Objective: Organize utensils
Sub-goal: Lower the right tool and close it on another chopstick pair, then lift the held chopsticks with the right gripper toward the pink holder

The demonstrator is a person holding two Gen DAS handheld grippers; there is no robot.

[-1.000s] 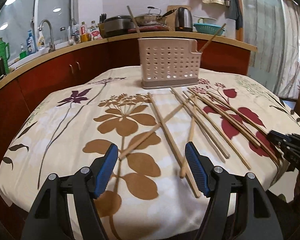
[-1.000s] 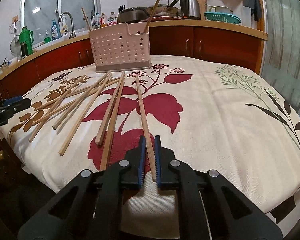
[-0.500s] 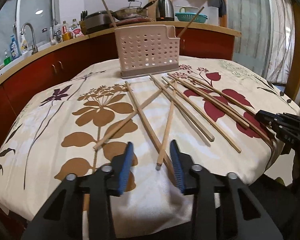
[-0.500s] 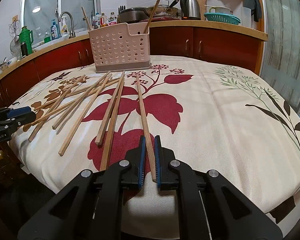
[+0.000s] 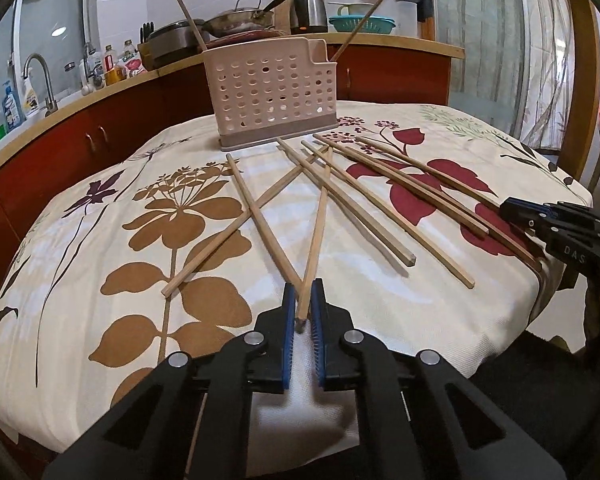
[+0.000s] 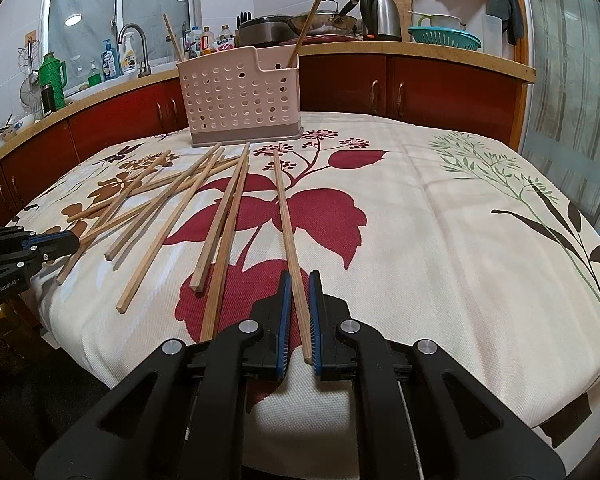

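Note:
Several wooden chopsticks lie scattered on the flowered tablecloth (image 5: 80,260) before a pale perforated utensil holder (image 5: 272,92), which stands at the far side and has two chopsticks leaning in it. My left gripper (image 5: 303,300) is closing its jaws, and the blue pads pinch the near end of one chopstick (image 5: 316,232) that still lies on the cloth. My right gripper (image 6: 300,286) is shut on the near end of another chopstick (image 6: 286,220), which points toward the holder (image 6: 240,92). Each gripper shows at the edge of the other's view.
A red-fronted kitchen counter (image 6: 420,80) curves behind the table with a sink tap (image 6: 134,36), bottles, a wok, a kettle (image 6: 380,16) and a teal colander. The table's near edge drops off just below both grippers. The right half of the cloth (image 6: 480,220) carries no chopsticks.
My left gripper moved forward and down over the table edge, and its jaws went from wide apart to pinching a chopstick's near end. The right gripper kept still, shut on its chopstick.

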